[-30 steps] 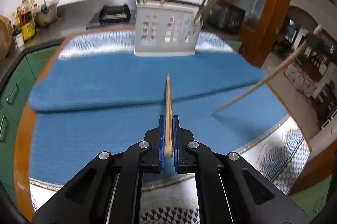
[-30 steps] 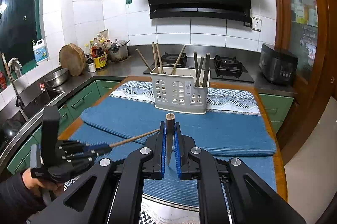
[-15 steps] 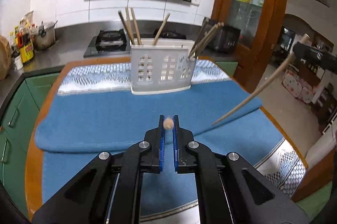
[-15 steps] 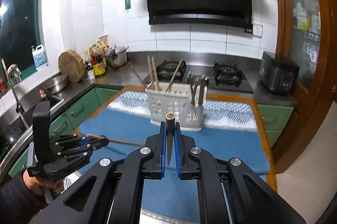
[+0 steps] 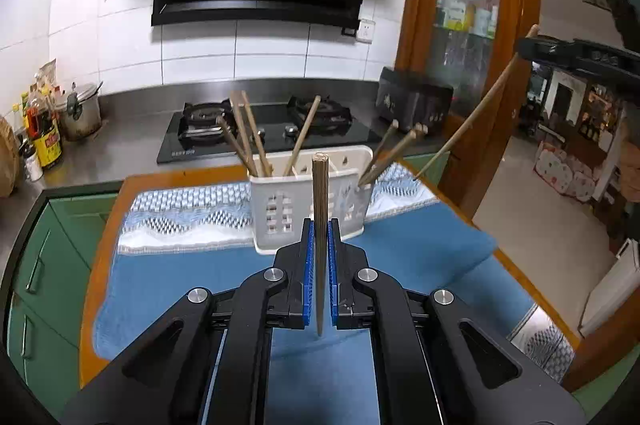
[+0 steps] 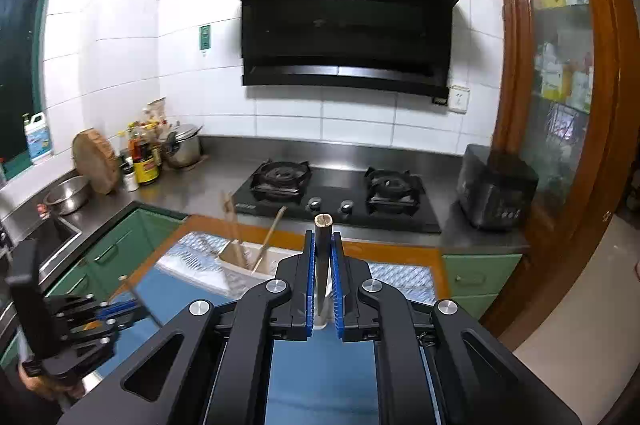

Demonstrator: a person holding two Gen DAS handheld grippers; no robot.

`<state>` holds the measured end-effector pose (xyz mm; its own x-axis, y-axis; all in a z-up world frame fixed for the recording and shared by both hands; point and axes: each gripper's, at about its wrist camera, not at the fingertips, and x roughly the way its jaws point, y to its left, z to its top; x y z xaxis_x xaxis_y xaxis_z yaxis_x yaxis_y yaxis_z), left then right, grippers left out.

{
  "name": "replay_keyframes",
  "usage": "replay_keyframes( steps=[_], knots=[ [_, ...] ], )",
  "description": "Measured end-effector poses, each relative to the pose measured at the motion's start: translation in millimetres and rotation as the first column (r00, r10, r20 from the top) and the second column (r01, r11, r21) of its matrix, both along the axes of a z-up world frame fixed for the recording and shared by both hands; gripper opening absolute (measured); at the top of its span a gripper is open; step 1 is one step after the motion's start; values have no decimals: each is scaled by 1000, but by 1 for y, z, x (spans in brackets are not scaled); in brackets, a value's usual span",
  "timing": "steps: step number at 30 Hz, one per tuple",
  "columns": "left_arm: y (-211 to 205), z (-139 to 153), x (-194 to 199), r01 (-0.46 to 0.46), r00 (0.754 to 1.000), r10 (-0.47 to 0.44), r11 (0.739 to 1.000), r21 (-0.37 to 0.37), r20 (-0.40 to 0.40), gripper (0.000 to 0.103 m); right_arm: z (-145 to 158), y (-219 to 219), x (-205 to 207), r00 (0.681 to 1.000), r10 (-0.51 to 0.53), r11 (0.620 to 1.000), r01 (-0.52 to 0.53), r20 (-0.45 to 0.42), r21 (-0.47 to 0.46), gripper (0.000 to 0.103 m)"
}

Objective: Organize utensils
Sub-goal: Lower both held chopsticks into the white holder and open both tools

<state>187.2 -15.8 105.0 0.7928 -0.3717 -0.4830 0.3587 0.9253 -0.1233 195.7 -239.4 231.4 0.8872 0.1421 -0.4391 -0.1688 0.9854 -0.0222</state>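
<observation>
1. In the left wrist view I see the left gripper (image 5: 319, 277) with its blue-padded jaws clamped on a brown wooden chopstick (image 5: 320, 225). The chopstick's long axis stands nearly upright between the pads, blunt end up, tapered tip down.

2. In the right wrist view I see the right gripper (image 6: 322, 285) with its jaws clamped on a second dark wooden chopstick (image 6: 322, 257), also upright with the blunt end up.

3. Both grippers hang above the blue cloth mat (image 5: 168, 289) on the wood-edged table.

4. The relation I steer by: the white slotted plastic utensil holder (image 5: 308, 201) lies straight ahead of the left jaws and below the chopstick's top end. From the right gripper the holder (image 6: 240, 265) lies ahead, low and slightly left, partly hidden behind the jaws. I judge neither tip to be over the holder's opening yet.

5. The holder already contains several leaning wooden chopsticks (image 5: 250, 141).

6. I judge the right gripper nearer the holder, though I cannot confirm this.

7. Legible writing: none. The black gas hob (image 5: 264, 133) carries white front-edge lettering too small to read. The bottle labels on the counter are also unreadable.
</observation>
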Motion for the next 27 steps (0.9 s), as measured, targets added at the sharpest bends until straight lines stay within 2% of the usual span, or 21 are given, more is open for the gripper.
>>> replay_keyframes(
  steps=[7,11,15,21,27],
  knots=[
    [-2,49,22,-10,995,9,1000,7,98,5,3,-6,47,1000,-1,1000,1,-7,14,7],
    [-5,84,42,-30,985,29,1000,5,167,5,-6,-2,76,999,19,1000,-18,-42,21,7],
    [-12,104,64,-68,973,61,997,23,221,5,-22,3,100,996,37,999,-36,-83,8,7],
    [-16,103,106,-107,970,104,994,0,221,5,-44,10,119,989,71,997,-73,-131,-6,7],
    [-16,73,138,-121,982,120,993,-1,145,5,-62,16,131,979,91,995,-98,-184,-29,7]
  ],
)
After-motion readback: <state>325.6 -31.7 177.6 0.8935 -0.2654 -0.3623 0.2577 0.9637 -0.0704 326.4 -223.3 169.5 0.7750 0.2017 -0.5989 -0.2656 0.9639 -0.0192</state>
